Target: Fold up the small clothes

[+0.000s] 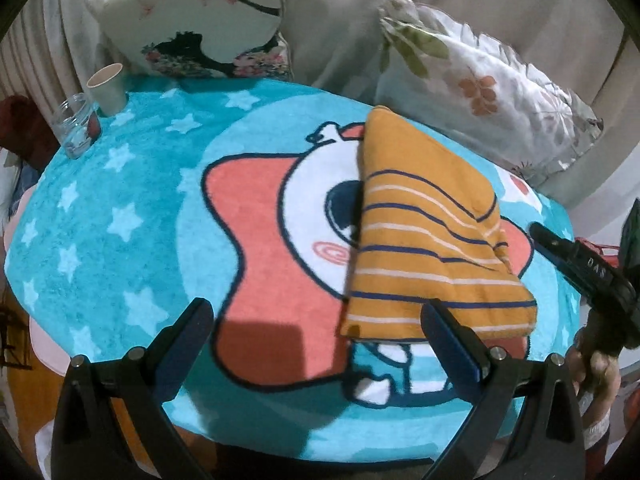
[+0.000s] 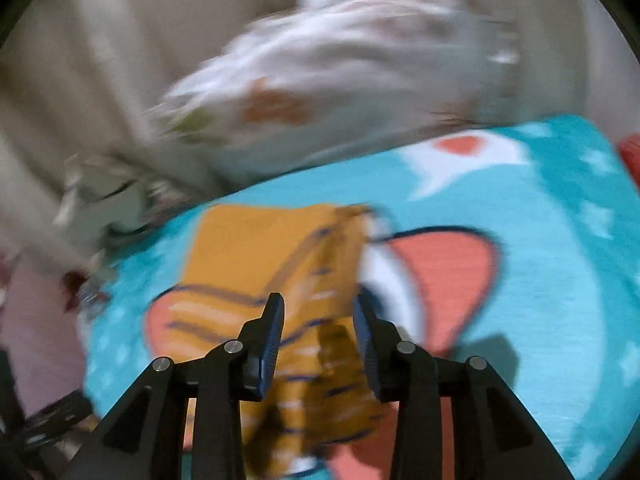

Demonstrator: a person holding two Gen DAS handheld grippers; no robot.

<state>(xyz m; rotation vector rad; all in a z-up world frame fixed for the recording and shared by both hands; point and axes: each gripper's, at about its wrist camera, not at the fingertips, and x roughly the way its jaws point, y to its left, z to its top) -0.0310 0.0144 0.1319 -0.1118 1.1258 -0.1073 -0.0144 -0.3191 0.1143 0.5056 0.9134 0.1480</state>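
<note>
Garment (image 1: 432, 248): one small orange top with navy and white stripes, already folded over itself, lying flat on the mat to the right of its middle.
Long axis: in the left wrist view it runs from the near edge away towards the cushions, narrowing at the far end; the wide striped hem is the near end.
Direction from my left tool (image 1: 320, 340): ahead and to the right; the hem sits just beyond my right-hand finger, touching nothing of mine.
Direction from my right tool (image 2: 318, 316): directly ahead and under it; cloth shows in the gap between the fingers, though blur hides whether a pad touches it.
Nearer hand: the right, in my judgement.
Left tool state: spread wide, nothing in it.
Right tool state: partly parted, gripping nothing that I can make out.
Mat (image 1: 120, 200): one, turquoise with white stars and a cartoon figure, covering what may be a tabletop.
Cushions: two, one with a printed figure (image 1: 192, 16), one floral (image 1: 480, 80), both behind the mat.
Paper cup (image 1: 107, 88): one, far left corner.
Glass jar (image 1: 78, 124): one, beside the cup.
</note>
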